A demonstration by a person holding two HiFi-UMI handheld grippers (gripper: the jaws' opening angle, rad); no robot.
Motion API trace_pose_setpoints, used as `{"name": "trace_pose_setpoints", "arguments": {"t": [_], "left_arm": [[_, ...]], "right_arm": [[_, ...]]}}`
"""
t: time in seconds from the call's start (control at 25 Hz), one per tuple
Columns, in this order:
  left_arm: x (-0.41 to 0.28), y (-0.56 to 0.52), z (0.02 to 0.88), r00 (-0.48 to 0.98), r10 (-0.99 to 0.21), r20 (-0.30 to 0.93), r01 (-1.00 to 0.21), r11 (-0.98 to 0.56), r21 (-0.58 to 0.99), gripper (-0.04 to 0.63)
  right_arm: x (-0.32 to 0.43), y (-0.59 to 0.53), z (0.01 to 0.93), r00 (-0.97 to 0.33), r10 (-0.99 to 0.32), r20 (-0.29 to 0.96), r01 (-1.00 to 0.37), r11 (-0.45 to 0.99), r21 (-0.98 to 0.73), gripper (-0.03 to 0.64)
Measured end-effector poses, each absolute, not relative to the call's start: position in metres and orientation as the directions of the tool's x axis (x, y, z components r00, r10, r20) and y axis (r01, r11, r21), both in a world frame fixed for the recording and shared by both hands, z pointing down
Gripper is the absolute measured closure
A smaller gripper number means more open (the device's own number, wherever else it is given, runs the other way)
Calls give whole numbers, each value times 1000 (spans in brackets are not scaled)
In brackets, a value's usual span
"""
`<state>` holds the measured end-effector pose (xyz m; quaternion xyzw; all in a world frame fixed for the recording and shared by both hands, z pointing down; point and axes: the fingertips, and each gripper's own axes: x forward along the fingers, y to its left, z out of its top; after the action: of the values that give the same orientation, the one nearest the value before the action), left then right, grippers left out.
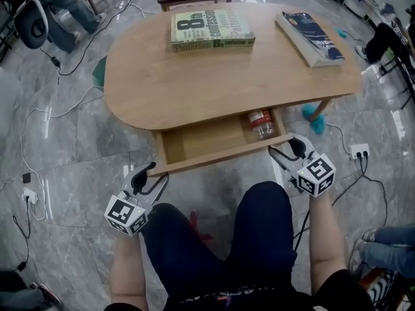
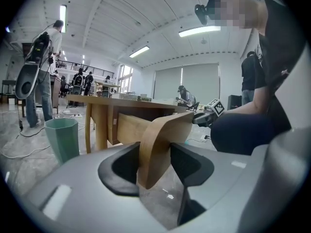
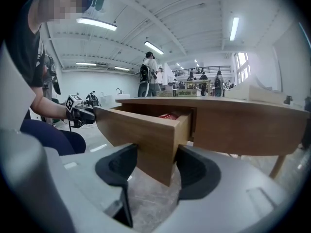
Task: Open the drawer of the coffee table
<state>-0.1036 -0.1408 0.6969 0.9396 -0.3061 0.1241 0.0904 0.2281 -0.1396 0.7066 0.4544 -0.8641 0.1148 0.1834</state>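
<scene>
The oval wooden coffee table [image 1: 194,83] has its drawer [image 1: 201,138] pulled out toward me. A plastic bottle with a red label [image 1: 261,123] lies in the drawer's right end and shows as a red shape [image 3: 169,116] in the right gripper view. My left gripper [image 1: 154,170] [image 2: 153,164] straddles the left end of the drawer front [image 2: 160,140] with its jaws wide and slack around the board. My right gripper [image 1: 285,146] [image 3: 153,161] is shut on the right end of the drawer front [image 3: 141,130], both pads against the wood.
Two books [image 1: 211,30] [image 1: 310,36] lie on the tabletop. A green bin [image 2: 63,137] stands left of the table. Cables and a power strip [image 1: 358,151] lie on the tiled floor. My knees [image 1: 214,238] sit right below the drawer. People stand in the background.
</scene>
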Motion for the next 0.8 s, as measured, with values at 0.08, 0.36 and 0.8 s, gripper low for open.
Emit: {"name": "trace_pose_setpoints", "arguments": {"t": [0.08, 0.36, 0.8], "left_arm": [[-104, -134, 696, 782, -549, 297, -596, -798, 95, 399], [-105, -115, 696, 779, -543, 313, -594, -799, 95, 396], [-102, -94, 701, 769, -541, 341, -602, -793, 98, 393]], "right_arm": [[228, -132, 706, -517, -741, 428, -828, 559, -33, 373], [227, -109, 705, -506, -745, 434, -836, 548, -33, 373], [228, -88, 713, -497, -736, 459, -838, 545, -33, 373]]}}
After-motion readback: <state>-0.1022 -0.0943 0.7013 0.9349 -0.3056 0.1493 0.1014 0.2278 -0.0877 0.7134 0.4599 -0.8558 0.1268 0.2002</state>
